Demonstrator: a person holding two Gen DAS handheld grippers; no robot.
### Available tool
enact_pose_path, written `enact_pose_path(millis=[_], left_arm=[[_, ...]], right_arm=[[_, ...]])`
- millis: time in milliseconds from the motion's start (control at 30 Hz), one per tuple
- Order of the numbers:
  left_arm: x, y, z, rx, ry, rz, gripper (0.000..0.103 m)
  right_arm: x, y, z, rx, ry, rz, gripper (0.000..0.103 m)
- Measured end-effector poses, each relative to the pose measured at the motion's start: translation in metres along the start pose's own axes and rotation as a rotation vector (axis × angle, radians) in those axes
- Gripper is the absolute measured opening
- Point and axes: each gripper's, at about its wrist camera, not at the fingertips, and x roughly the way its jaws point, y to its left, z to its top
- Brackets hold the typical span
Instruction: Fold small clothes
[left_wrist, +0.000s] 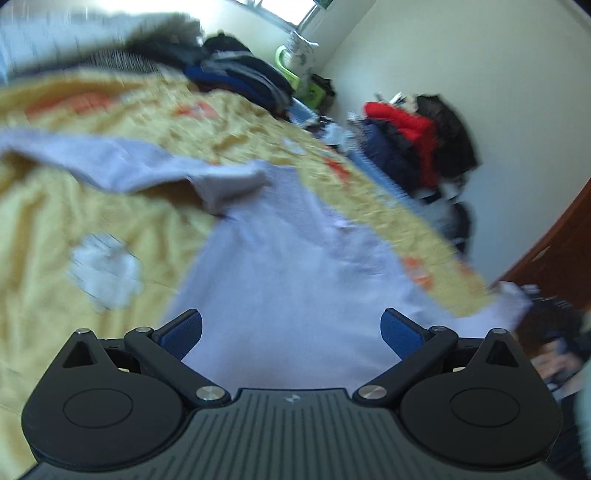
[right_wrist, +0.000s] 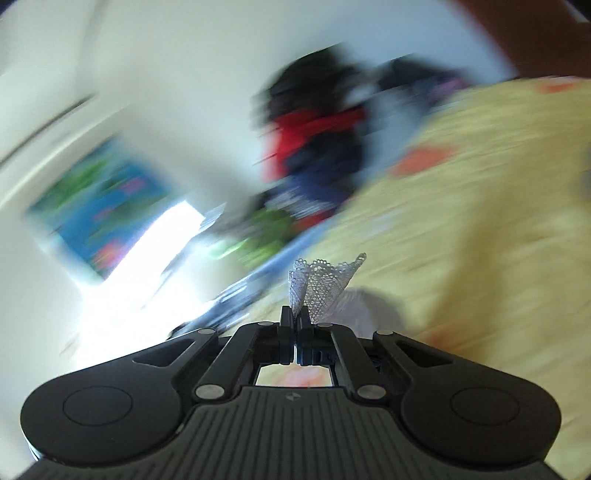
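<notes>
Right gripper (right_wrist: 298, 317) is pinched tight on the lace edge (right_wrist: 325, 284) of the pale garment (left_wrist: 295, 258). Left gripper (left_wrist: 291, 328) hangs spread and empty over it. The garment lies mostly flat on the yellow bedspread (left_wrist: 74, 221), reaching its far edge, one sleeve (left_wrist: 110, 162) flung out; folding looks barely begun. Only the left view shows that spread; only the right shows the pinch.

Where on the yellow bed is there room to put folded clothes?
Bare yellow bedspread lies left of the pale garment, below its spread sleeve. The far end is crowded with a dark clothes pile, and the garment fills the middle.
</notes>
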Motion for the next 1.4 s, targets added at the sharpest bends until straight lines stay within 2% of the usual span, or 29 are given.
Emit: enact_pose_path(millis=[33,100,167,267,333,367,400,433,533,633,700,867,967,1133,1233,1267,1333,1367,1400], left_arm=[[0.003,0.004,0.003,-0.061,0.023,-0.085,0.103],[0.010,0.010,0.007,-0.133,0.034,-0.195,0.103],[0.016,0.013,0.008,-0.154,0.020,-0.184,0.103],[0.026,0.026,0.002,-0.211,0.036,-0.191,0.103],[0.032,0.041,-0.002,-0.277,0.084,-0.201,0.103],[0.034,0.046,-0.003,-0.298,0.097,-0.207,0.103],[0.035,0.050,-0.004,-0.311,0.102,-0.211,0.103],[0.036,0.054,-0.004,-0.323,0.104,-0.209,0.103],[0.042,0.060,-0.003,-0.375,0.122,-0.221,0.103],[0.055,0.066,-0.004,-0.466,0.153,-0.262,0.103],[0.066,0.067,-0.005,-0.492,0.182,-0.254,0.103],[0.077,0.053,-0.007,-0.452,0.192,-0.197,0.103],[0.086,0.043,-0.006,-0.420,0.211,-0.156,0.103],[0.099,0.032,-0.002,-0.402,0.219,-0.121,0.103],[0.104,0.027,-0.001,-0.390,0.209,-0.089,0.102],[0.105,0.023,0.000,-0.380,0.207,-0.072,0.099],[0.107,0.017,0.001,-0.346,0.199,-0.032,0.084],[0.108,0.014,0.001,-0.316,0.207,-0.011,0.065],[0.111,0.012,0.001,-0.294,0.225,0.007,0.057]], right_arm=[[0.009,0.025,-0.016,-0.026,0.043,0.069,0.006],[0.029,0.071,-0.057,-0.095,0.166,0.190,0.006],[0.048,0.108,-0.111,-0.201,0.295,0.253,0.006],[0.071,0.133,-0.193,-0.328,0.511,0.279,0.010],[0.076,0.135,-0.227,-0.362,0.627,0.280,0.019],[0.075,0.138,-0.239,-0.358,0.665,0.271,0.027],[0.073,0.137,-0.246,-0.329,0.688,0.275,0.029],[0.071,0.132,-0.246,-0.292,0.698,0.277,0.033],[0.059,0.122,-0.239,-0.166,0.696,0.287,0.034],[0.050,0.102,-0.229,0.011,0.677,0.299,0.042],[0.046,0.084,-0.232,0.081,0.680,0.318,0.046],[0.043,0.048,-0.246,0.148,0.655,0.306,0.048],[0.040,0.035,-0.253,0.190,0.627,0.343,0.056],[0.037,0.012,-0.252,0.348,0.593,0.407,0.054],[0.040,0.011,-0.253,0.365,0.599,0.421,0.057],[0.041,0.012,-0.253,0.361,0.601,0.423,0.058],[0.043,0.014,-0.254,0.359,0.602,0.430,0.060],[0.043,0.014,-0.254,0.362,0.602,0.435,0.061],[0.044,0.014,-0.254,0.368,0.603,0.439,0.062]])
